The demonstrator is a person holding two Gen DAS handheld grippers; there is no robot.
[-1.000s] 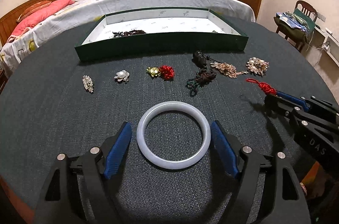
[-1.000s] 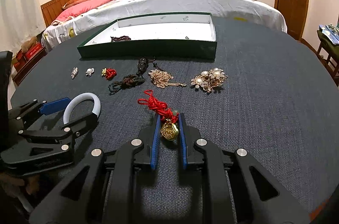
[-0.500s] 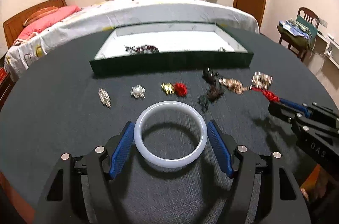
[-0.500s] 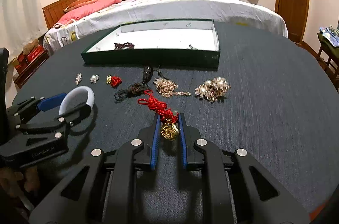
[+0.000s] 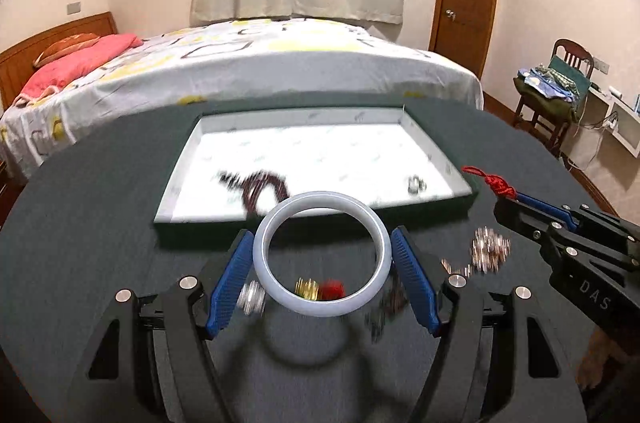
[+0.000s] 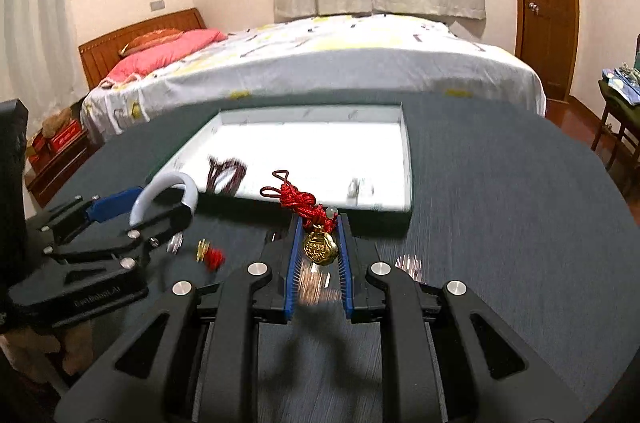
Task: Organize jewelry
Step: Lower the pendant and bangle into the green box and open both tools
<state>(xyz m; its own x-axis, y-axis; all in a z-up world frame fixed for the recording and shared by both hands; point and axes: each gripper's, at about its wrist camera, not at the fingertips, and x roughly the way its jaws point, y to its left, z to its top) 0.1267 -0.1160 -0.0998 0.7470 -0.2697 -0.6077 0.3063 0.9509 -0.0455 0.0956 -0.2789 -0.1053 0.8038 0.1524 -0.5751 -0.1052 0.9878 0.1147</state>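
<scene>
Left wrist view shows the left gripper clamping the white bangle at centre frame, just below the green tray, likely for dropping inside. Right gripper pinches the gold pendant centrally, its red knot reaching the tray's near wall.

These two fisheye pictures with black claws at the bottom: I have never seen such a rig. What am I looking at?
There is no robot. A person holds a two-finger tool in each hand, and each tool carries a camera looking forward along its fingers.

In the left wrist view, the left tool grips a white bangle, lifted above the dark table. In the right wrist view, the right tool pinches a gold charm on a red knotted cord.

Ahead lies a shallow green tray with a white floor, holding a dark beaded piece. Blurred small jewelry lies loose on the table, including a red and gold piece.
</scene>
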